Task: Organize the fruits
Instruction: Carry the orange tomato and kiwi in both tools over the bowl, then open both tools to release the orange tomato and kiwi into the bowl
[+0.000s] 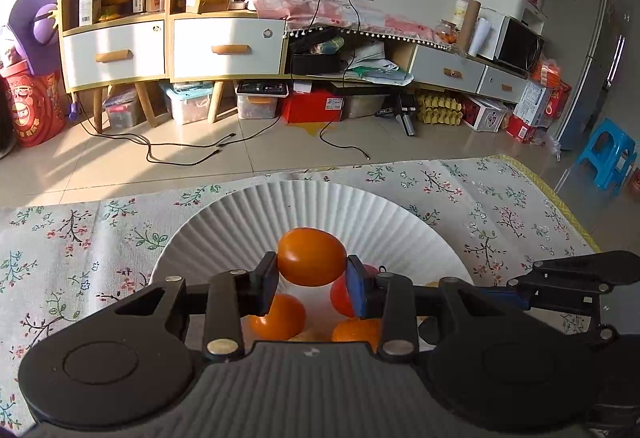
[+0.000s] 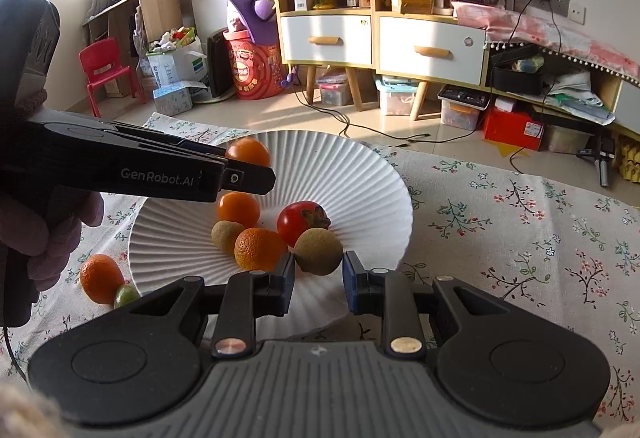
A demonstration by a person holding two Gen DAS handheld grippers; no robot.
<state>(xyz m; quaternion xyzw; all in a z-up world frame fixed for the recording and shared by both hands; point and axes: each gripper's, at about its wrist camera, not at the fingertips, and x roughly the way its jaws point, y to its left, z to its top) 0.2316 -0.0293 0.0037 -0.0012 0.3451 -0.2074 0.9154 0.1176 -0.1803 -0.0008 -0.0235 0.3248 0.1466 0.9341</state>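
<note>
Gripping an orange fruit (image 1: 311, 257) above the plate (image 1: 320, 206), left gripper (image 1: 312, 272) level; right gripper (image 2: 319, 270) at 6 o'clock, jaws apart around a brown fruit (image 2: 319, 252).

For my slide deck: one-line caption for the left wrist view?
Left gripper holds an orange fruit above the white fluted plate of fruit.

white ribbed plate (image 2: 360, 174), floral tablecloth (image 2: 520, 222), perhaps greenish fruit (image 2: 126, 295)
</note>
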